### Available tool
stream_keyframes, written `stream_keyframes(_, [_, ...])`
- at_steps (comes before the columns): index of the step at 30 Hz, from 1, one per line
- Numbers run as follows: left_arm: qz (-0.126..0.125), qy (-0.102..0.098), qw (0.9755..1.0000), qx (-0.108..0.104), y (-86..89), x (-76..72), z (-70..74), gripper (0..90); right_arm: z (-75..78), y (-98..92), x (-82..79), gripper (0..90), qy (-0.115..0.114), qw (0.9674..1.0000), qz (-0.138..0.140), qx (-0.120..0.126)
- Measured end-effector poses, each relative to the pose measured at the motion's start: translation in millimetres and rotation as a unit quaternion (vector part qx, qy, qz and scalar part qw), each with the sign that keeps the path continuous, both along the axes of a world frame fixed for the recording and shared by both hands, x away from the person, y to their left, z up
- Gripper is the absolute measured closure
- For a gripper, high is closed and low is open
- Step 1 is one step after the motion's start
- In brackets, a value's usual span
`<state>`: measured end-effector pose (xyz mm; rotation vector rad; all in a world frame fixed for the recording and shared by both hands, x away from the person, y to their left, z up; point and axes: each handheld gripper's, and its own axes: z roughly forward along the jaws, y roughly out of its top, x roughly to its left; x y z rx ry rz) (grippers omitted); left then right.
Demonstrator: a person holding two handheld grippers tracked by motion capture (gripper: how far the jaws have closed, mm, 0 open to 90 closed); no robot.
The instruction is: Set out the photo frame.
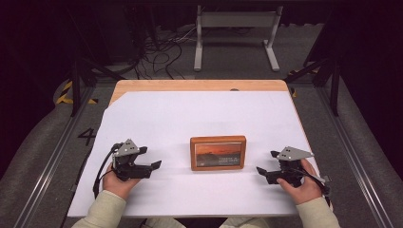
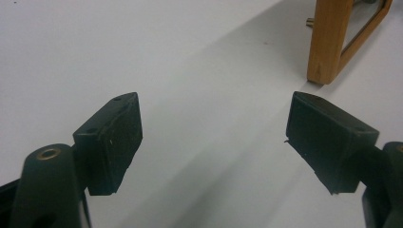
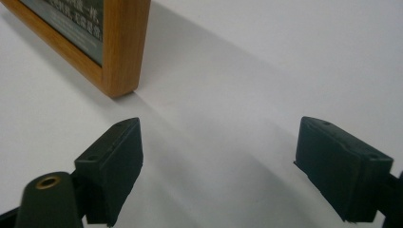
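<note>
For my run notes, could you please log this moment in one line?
picture frame: upright, mid-table, untouched | left gripper: open, empty | right gripper: open, empty | both flank frame

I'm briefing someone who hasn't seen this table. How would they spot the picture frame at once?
Look at the white sheet covering the wooden table. The frame sits near its front middle, between the left gripper and right gripper, touching neither. It is the one wooden-edged rectangle there, with an orange sunset picture.
</note>
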<state>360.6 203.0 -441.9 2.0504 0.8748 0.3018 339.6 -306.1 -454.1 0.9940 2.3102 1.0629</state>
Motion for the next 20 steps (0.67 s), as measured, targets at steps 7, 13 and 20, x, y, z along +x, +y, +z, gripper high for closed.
stream_keyframes(7, [0.003,0.009,0.9999,0.006,-2.9,2.0,-3.0,19.4,-4.9,5.9,2.4,12.3,0.013,0.9994,-0.003,-0.031])
stream_keyframes(13, [0.018,0.026,0.9994,0.013,-2.4,5.5,-6.8,19.1,-4.9,5.1,3.9,10.5,0.018,0.9992,-0.016,-0.031])
stream_keyframes(20, [0.022,0.034,0.9990,0.021,-3.9,7.5,-9.7,18.2,-1.9,2.5,2.9,14.1,0.030,0.9992,-0.012,-0.023])
